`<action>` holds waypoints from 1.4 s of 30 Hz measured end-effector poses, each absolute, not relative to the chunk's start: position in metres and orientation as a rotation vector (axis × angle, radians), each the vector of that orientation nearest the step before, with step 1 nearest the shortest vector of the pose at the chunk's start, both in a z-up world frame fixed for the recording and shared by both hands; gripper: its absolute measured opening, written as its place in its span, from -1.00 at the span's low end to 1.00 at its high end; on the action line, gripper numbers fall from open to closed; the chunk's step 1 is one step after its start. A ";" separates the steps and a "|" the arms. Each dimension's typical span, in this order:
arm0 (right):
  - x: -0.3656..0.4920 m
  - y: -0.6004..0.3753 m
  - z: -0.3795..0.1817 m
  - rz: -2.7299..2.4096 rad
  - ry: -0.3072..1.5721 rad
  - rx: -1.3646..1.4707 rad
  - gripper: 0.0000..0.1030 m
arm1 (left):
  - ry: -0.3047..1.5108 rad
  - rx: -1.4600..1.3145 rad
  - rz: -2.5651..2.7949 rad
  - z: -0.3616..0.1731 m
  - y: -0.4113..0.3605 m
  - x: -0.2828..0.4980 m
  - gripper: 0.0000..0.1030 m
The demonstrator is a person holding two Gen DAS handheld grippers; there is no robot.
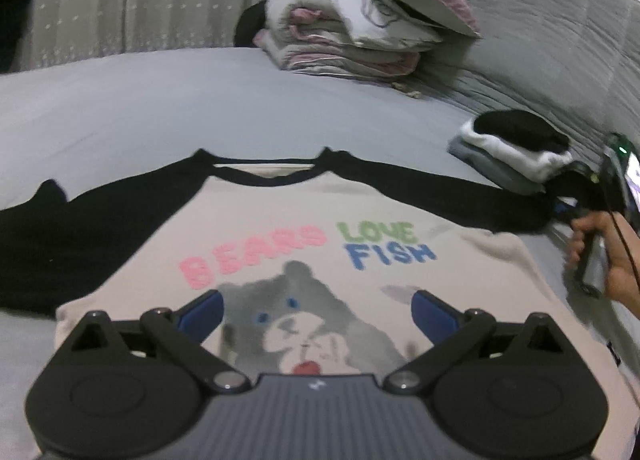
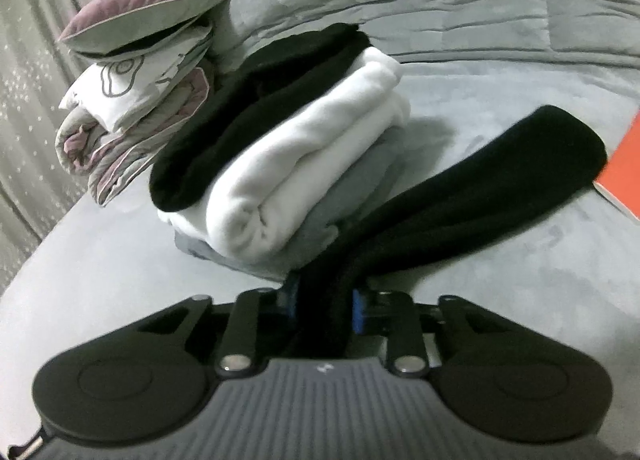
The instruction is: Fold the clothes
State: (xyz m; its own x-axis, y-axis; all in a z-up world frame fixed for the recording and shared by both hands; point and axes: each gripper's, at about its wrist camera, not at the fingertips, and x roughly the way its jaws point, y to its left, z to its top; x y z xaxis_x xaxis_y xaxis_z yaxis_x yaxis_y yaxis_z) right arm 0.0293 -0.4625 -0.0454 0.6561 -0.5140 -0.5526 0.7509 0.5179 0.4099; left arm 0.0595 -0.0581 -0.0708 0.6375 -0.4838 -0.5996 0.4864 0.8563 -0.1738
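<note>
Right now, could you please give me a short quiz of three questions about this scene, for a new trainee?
1. True or false: the left gripper is shut on the shirt.
2. What does the right gripper hold? A) the white folded garment B) the shirt's black sleeve C) a pillow
3. Fill in: on the stack of folded clothes, the top piece is ____ in colour.

Key:
1. False. Its jaws stand wide apart above the shirt's bear print.
2. B. The black sleeve runs between the nearly closed jaws.
3. Black; a white piece lies under it.
</note>
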 end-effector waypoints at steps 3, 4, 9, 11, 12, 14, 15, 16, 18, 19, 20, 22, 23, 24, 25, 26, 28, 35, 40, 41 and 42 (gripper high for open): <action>0.029 -0.458 -0.041 -0.783 0.370 0.706 -0.62 | 0.701 -0.018 -0.524 -0.070 -0.051 0.066 0.90; 0.029 -0.456 -0.039 -0.781 0.363 0.707 -0.63 | 0.706 -0.026 -0.518 -0.070 -0.049 0.068 0.89; 0.027 -0.441 -0.028 -0.758 0.325 0.690 -0.64 | 0.727 -0.051 -0.494 -0.069 -0.043 0.073 0.85; 0.026 -0.432 -0.023 -0.743 0.308 0.678 -0.64 | 0.729 -0.054 -0.489 -0.068 -0.041 0.072 0.84; 0.026 -0.428 -0.020 -0.734 0.300 0.670 -0.64 | 0.730 -0.055 -0.488 -0.067 -0.040 0.072 0.84; 0.027 -0.416 -0.013 -0.706 0.285 0.641 -0.65 | 0.733 -0.057 -0.485 -0.067 -0.039 0.073 0.83; 0.028 -0.410 -0.010 -0.691 0.278 0.624 -0.65 | 0.735 -0.058 -0.484 -0.067 -0.039 0.073 0.83; 0.029 -0.404 -0.006 -0.675 0.272 0.606 -0.64 | 0.737 -0.057 -0.483 -0.066 -0.038 0.073 0.82; 0.031 -0.390 0.000 -0.640 0.262 0.569 -0.65 | 0.741 -0.056 -0.481 -0.066 -0.038 0.073 0.82; 0.033 -0.384 0.003 -0.623 0.257 0.550 -0.64 | 0.743 -0.055 -0.480 -0.065 -0.038 0.073 0.81; 0.034 -0.378 0.006 -0.606 0.253 0.530 -0.64 | 0.744 -0.053 -0.477 -0.065 -0.037 0.073 0.81; 0.036 -0.365 0.010 -0.574 0.243 0.489 -0.65 | 0.746 -0.051 -0.472 -0.065 -0.036 0.073 0.81; 0.038 -0.358 0.012 -0.558 0.238 0.466 -0.64 | 0.747 -0.050 -0.470 -0.065 -0.035 0.074 0.80; 0.040 -0.351 0.015 -0.542 0.234 0.443 -0.65 | 0.747 -0.050 -0.468 -0.064 -0.034 0.074 0.79; 0.041 -0.345 0.016 -0.524 0.233 0.423 -0.65 | 0.748 -0.052 -0.470 -0.065 -0.033 0.074 0.78; 0.043 -0.339 0.017 -0.507 0.233 0.403 -0.65 | 0.750 -0.053 -0.472 -0.065 -0.033 0.074 0.77; 0.048 -0.328 0.018 -0.466 0.239 0.365 -0.65 | 0.745 -0.043 -0.487 -0.067 -0.033 0.073 0.77; 0.070 -0.296 -0.006 -0.353 0.345 0.276 -0.65 | 0.699 0.031 -0.563 -0.082 -0.039 0.053 0.86; 0.086 -0.274 -0.026 -0.278 0.427 0.216 -0.64 | 0.642 0.113 -0.587 -0.100 -0.045 0.035 0.99; 0.088 -0.271 -0.030 -0.271 0.443 0.205 -0.64 | 0.642 0.124 -0.585 -0.099 -0.046 0.034 0.99; 0.091 -0.266 -0.035 -0.265 0.462 0.187 -0.64 | 0.645 0.127 -0.585 -0.099 -0.046 0.035 0.99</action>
